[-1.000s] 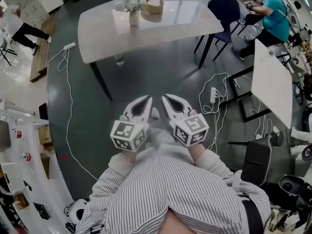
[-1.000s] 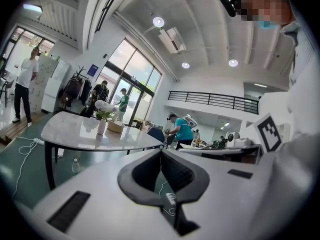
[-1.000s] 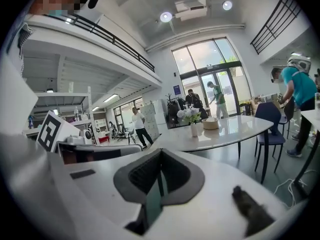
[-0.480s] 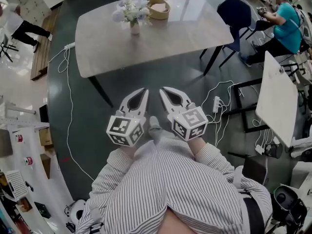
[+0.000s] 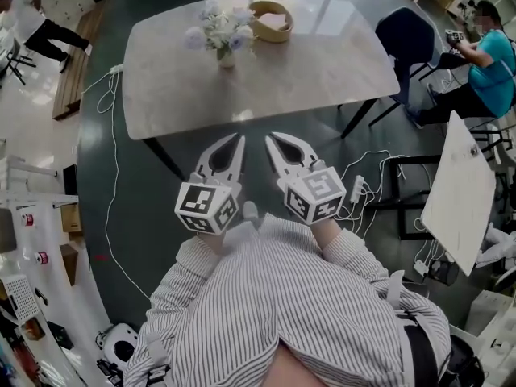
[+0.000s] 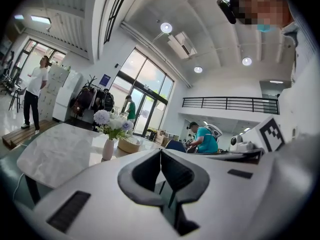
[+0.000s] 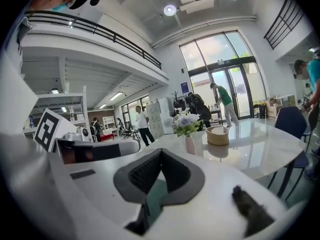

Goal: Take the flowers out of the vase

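**White and lilac flowers stand far across the table, ahead and slightly left of both shut grippers**

White and lilac artificial flowers stand upright in the small white ceramic vase. The vase sits on the far part of the pale marble-look table. A round tan woven basket is just beside it on the right, apart from the vase as far as I can see.

Stems run roughly vertical, heads spreading wider than the vase neck. My call: the pull goes straight up along the stems.

The left hand-held white gripper with the marker cube is over the dark floor at the near table edge, jaws pressed together, nothing between them. The right hand-held white gripper with the marker cube is right alongside it, also closed and empty. Both point at the table.

Key relation: the vase is well apart from both tips, straight ahead and a little to the left. That makes the left gripper slightly nearer; the right one lines up more with the basket. Both gripper views put the bouquet left of or near centre, above the closed tips.

Judgement: no contact yet, and the task hasn't begun on the flowers. Jaws need to open before any grasp. One gripper likely has to steady the vase or it lifts with the stems. The basket crowds the right-side approach.
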`<state>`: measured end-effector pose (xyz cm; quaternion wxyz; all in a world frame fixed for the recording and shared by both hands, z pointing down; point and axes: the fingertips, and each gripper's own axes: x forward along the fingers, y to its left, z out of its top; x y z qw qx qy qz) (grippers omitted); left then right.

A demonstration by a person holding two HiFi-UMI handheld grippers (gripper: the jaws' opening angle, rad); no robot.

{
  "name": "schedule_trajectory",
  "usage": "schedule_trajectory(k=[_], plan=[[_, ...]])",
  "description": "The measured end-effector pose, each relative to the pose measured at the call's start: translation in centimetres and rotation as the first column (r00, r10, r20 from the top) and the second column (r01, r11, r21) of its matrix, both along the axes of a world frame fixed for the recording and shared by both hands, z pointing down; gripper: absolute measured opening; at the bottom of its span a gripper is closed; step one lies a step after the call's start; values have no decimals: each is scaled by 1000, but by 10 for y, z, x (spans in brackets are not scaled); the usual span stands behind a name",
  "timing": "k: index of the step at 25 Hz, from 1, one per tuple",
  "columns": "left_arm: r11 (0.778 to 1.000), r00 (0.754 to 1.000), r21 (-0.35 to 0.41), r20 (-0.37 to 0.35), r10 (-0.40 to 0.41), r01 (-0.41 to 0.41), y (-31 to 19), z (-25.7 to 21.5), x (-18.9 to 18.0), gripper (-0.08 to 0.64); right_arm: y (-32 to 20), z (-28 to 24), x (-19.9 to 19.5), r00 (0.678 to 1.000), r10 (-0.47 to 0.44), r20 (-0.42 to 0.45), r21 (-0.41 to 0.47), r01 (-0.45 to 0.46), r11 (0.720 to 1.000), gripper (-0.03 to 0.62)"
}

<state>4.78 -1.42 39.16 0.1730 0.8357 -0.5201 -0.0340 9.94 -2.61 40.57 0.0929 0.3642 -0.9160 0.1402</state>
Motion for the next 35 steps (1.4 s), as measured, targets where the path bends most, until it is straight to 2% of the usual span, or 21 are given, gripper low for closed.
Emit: schedule_trajectory(k=[11, 19, 26, 30, 35], plan=[[1000, 1000, -16, 16, 0, 1, -37, 5, -9, 14, -34, 10, -13, 999, -10, 32, -36, 11, 999, 14], [1000, 999, -25, 31, 21, -20, -82, 9, -46, 14, -82, 11, -48, 998, 9, 58, -39, -7, 999, 15], [997, 997, 2, 31, 75, -76, -144, -1, -80, 14, -139, 3, -86, 995, 24, 98, -25, -21, 999, 15], [995, 994, 11, 33, 101, -102, -179, -4, -101, 15, -161, 5, -107, 996, 26, 87, -28, -24, 999, 15], [987, 987, 8, 32, 158, -159, -206, -6, -108, 14, -187, -6, -116, 993, 53, 109, -8, -52, 999, 15]])
